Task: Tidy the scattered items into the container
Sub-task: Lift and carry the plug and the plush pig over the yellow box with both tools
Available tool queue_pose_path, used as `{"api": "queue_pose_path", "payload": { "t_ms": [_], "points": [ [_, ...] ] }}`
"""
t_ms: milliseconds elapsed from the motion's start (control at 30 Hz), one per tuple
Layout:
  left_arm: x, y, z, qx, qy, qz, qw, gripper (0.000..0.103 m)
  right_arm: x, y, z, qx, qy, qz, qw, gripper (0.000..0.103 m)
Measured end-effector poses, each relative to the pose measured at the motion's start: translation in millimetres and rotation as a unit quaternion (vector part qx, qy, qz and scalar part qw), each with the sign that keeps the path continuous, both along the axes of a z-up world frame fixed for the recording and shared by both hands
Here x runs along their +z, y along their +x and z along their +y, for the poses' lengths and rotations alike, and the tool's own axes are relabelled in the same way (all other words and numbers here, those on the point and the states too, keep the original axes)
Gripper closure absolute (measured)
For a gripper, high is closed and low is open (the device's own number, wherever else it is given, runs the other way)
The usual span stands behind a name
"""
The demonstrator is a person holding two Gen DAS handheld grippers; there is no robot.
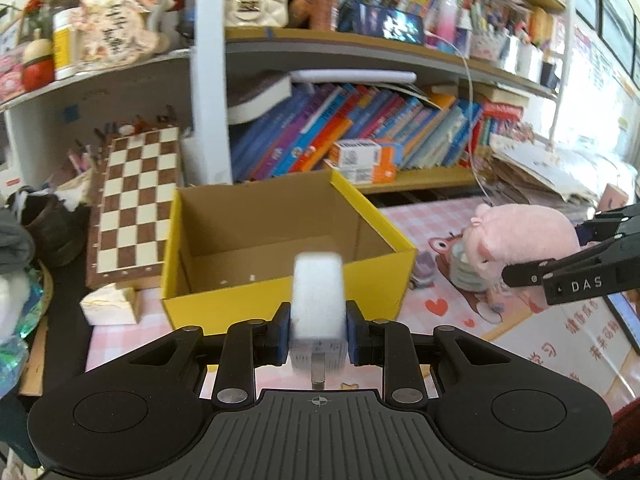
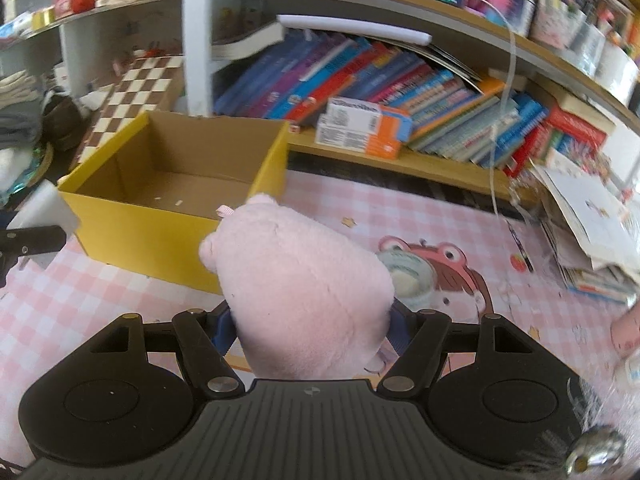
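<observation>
The yellow cardboard box [image 1: 280, 240] sits open-topped at 12 o'clock from the left gripper [image 1: 318, 336], its visible floor bare apart from a few specks. In my judgement its near wall is the main hazard: either load carried in too low could catch that rim and shove the light box toward the chessboard [image 1: 136, 200] at 10 o'clock. The bookshelf [image 2: 400, 112] crowds the box's far side, so overshoot room is short; the pink checked mat [image 2: 360, 216] gives open room at 3 o'clock.

The right gripper [image 2: 312, 332] has its fingers closed around the pink plush pig [image 2: 296, 292], which bulges well past them; soft fur could slip or snag the rim. A tape roll [image 2: 408, 284] lies on the mat just behind the pig.

The left gripper's fingers pinch a white foam block [image 1: 318, 300] narrowly; it could twist out
</observation>
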State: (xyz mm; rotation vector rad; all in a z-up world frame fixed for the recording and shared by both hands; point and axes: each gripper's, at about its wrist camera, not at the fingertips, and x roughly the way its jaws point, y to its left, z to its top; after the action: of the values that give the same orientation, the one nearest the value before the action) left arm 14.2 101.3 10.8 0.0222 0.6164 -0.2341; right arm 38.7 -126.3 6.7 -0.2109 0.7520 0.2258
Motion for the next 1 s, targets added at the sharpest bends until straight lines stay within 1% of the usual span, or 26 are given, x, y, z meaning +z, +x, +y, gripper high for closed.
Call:
{"api": "queue_pose_path", "payload": {
  "t_ms": [233, 433, 767, 1000],
  "points": [
    [2, 1, 7, 0.014, -0.008, -0.014, 0.9998, 0.078, 7, 6, 25, 0.049, -0.011, -0.012, 0.999, 0.036],
    [3, 2, 10, 0.022, -0.015, -0.023, 0.9994, 0.079, 13, 11, 38, 0.073, -0.013, -0.021, 0.997, 0.036],
    [6, 6, 13, 0.028, -0.02, -0.034, 0.9988, 0.079, 19, 21, 48, 0.09, -0.005, -0.023, 0.996, 0.036],
    [15, 19, 15, 0.03, -0.017, -0.047, 0.9983, 0.079, 23, 34, 51, 0.092, 0.002, -0.028, 0.995, 0.036]
  ]
}}
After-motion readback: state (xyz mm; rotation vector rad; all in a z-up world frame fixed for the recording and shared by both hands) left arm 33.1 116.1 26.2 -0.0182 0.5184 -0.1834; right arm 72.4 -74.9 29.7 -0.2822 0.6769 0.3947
